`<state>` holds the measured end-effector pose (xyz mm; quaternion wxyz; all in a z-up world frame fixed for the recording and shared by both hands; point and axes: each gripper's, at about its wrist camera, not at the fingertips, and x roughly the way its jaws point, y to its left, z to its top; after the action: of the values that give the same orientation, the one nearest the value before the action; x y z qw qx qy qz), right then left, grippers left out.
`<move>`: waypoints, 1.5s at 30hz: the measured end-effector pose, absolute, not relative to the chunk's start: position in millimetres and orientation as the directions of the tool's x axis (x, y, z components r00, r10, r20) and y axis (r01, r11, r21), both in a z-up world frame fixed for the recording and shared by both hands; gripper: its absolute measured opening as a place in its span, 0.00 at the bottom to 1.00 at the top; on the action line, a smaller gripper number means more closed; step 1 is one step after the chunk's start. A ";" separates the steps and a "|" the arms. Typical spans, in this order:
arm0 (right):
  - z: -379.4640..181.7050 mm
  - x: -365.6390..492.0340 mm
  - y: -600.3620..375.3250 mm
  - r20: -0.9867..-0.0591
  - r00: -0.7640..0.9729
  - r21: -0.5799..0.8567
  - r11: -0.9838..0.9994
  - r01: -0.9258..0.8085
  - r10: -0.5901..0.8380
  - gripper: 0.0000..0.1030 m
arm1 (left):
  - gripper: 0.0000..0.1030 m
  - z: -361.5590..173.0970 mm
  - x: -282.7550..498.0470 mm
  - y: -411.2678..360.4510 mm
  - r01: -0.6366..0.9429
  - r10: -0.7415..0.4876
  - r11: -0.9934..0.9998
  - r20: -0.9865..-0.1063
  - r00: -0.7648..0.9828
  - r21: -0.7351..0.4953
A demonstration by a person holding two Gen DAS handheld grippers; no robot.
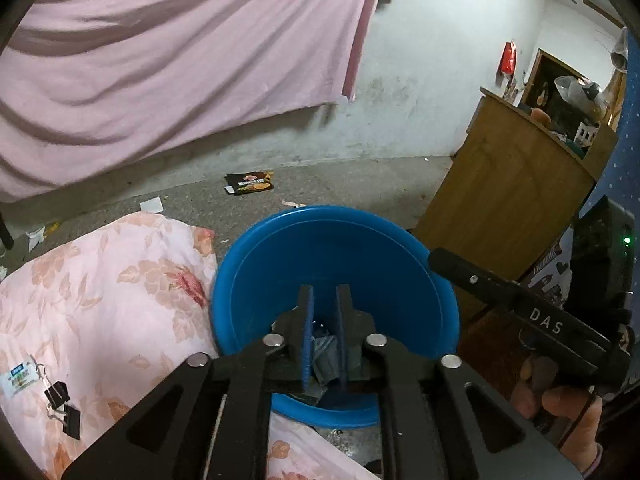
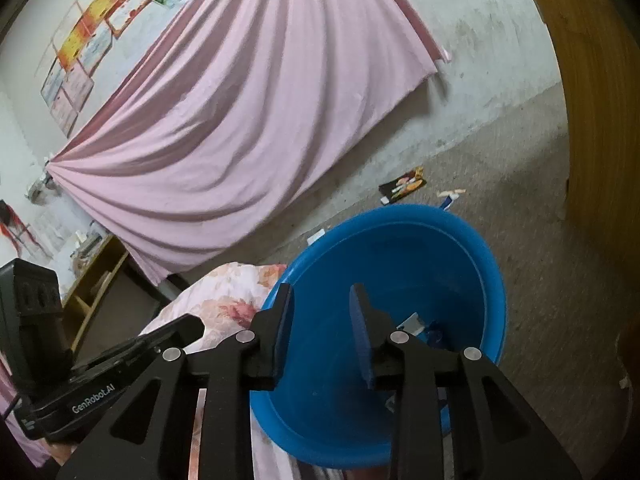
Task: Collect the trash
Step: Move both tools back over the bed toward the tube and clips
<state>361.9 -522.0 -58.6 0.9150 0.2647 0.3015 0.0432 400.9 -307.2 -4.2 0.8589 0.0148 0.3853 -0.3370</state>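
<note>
A blue plastic basin (image 1: 280, 264) stands next to the flowered bed; it also shows in the right wrist view (image 2: 472, 264). My left gripper (image 1: 325, 300) hangs over the basin with its jaws a narrow gap apart, and crumpled grey wrappers (image 1: 323, 354) show between them lower down; whether it grips them I cannot tell. My right gripper (image 2: 322, 300) is open and empty above the basin's near rim. Small scraps (image 2: 414, 323) lie in the basin. A black and orange snack packet (image 1: 249, 182) lies on the floor beyond, also in the right wrist view (image 2: 403, 185).
The flowered quilt (image 1: 100, 296) holds a small label packet (image 1: 17, 377) and black binder clips (image 1: 64, 404). White paper scraps (image 1: 153, 205) lie on the concrete floor. A wooden cabinet (image 1: 504, 196) stands right of the basin. A pink sheet (image 1: 168, 64) hangs on the wall.
</note>
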 end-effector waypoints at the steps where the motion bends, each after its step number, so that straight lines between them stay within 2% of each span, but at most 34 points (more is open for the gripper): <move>1: -56.5 362.9 -519.7 -0.527 0.817 0.504 0.860 0.079 0.233 0.27 | 0.16 -3.1 400.6 -304.4 0.585 -0.567 0.776 -0.667 0.483 -0.236; 2: -53.4 361.4 -517.7 -0.520 0.825 0.491 0.868 0.076 0.222 0.28 | 0.19 -1.5 399.7 -301.1 0.581 -0.567 0.779 -0.661 0.491 -0.236; 7: -39.8 355.8 -505.5 -0.481 0.857 0.430 0.901 0.046 0.186 0.38 | 0.25 13.2 395.5 -277.6 0.551 -0.564 0.800 -0.614 0.553 -0.238; 11: -25.4 350.9 -492.1 -0.432 0.888 0.383 0.923 0.020 0.160 0.43 | 0.42 29.5 387.8 -252.9 0.517 -0.537 0.830 -0.556 0.634 -0.212; 15: -10.3 346.1 -476.2 -0.361 0.922 0.349 0.937 -0.006 0.140 0.48 | 0.51 46.8 377.8 -223.8 0.473 -0.499 0.862 -0.486 0.718 -0.186; 17: -4.2 343.9 -467.2 -0.325 0.937 0.328 0.944 -0.019 0.131 0.52 | 0.62 54.6 371.8 -207.2 0.447 -0.474 0.878 -0.447 0.759 -0.172; 18: -2.2 343.2 -463.6 -0.310 0.942 0.323 0.946 -0.024 0.129 0.61 | 0.67 57.7 369.2 -200.1 0.437 -0.464 0.884 -0.430 0.774 -0.168; 20: 2.5 340.8 -454.0 -0.267 0.955 0.315 0.948 -0.039 0.128 0.76 | 0.87 63.6 363.4 -182.1 0.406 -0.435 0.900 -0.389 0.812 -0.159; 23: 8.7 338.7 -437.9 -0.215 0.968 0.292 0.954 -0.065 0.132 0.79 | 0.95 69.7 353.9 -155.2 0.357 -0.385 0.923 -0.324 0.864 -0.145; 25: 11.6 339.0 -426.1 -0.183 0.974 0.279 0.957 -0.082 0.137 0.86 | 0.97 72.8 347.5 -139.0 0.316 -0.341 0.940 -0.289 0.895 -0.129; 27: 13.9 339.0 -415.3 -0.154 0.978 0.275 0.957 -0.092 0.138 1.00 | 0.97 75.5 343.5 -124.2 0.281 -0.301 0.953 -0.260 0.917 -0.109; 31: 16.9 338.0 -390.6 -0.097 0.982 0.260 0.957 -0.129 0.159 1.00 | 0.97 74.0 334.2 -94.3 0.229 -0.243 0.970 -0.219 0.945 -0.087; 37: 19.1 340.2 -352.2 -0.056 0.979 0.222 0.958 -0.182 0.198 1.00 | 0.97 65.3 330.8 -57.7 0.171 -0.182 0.983 -0.209 0.961 -0.070; 45: 9.7 350.9 -307.1 -0.091 0.961 0.174 0.954 -0.244 0.263 1.00 | 0.97 48.5 324.8 -21.0 0.142 -0.147 0.989 -0.220 0.964 -0.041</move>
<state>350.9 -307.1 9.7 0.9868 0.0807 0.0564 0.1284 324.8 -21.0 48.5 0.9910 -0.0125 0.1119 -0.0730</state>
